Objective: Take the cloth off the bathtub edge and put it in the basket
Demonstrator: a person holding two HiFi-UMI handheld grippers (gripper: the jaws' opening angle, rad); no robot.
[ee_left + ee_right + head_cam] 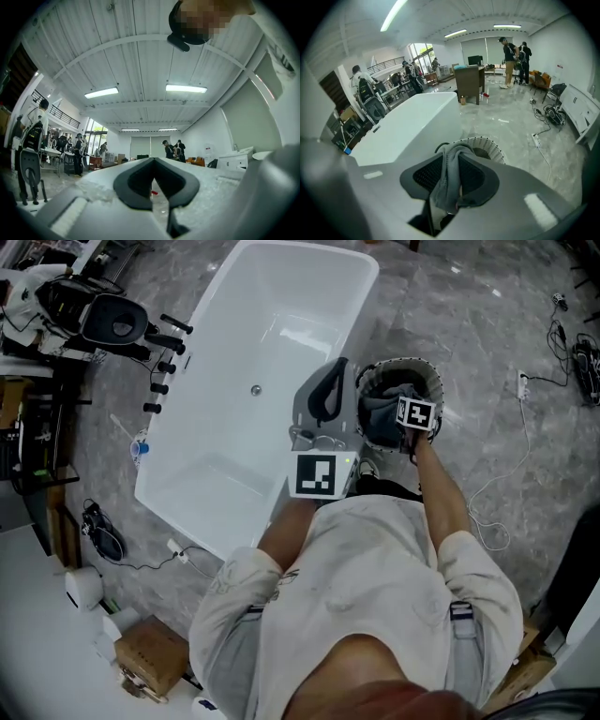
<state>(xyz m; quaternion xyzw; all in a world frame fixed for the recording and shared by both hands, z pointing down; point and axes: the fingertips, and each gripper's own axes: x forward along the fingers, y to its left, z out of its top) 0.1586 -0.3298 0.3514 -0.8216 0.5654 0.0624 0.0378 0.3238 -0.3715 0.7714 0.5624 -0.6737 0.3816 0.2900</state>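
My right tongs (451,161) are clamped on the grey cloth (447,187). The right gripper view shows the fabric bunched between the 2 dark pads (423,177), draped over their tips and trailing back toward the camera. Just past the tips is the round white basket (490,146), standing on the grey floor (520,122) beside the white bathtub (408,126).

From the head view, these tongs point steeply down over the basket's mouth, with their marker cube (417,415) above its near rim. The cloth hangs as a dark mass inside the opening. I cannot tell whether it touches the bottom. None of it lies on the tub's edge.

My left tongs (153,164) are narrow, with the pads meeting at the tips and nothing between them. They hang near level over the tub's rim next to the basket and look out across the hall.

A white cable (506,474) trails over the floor on the basket's far side.
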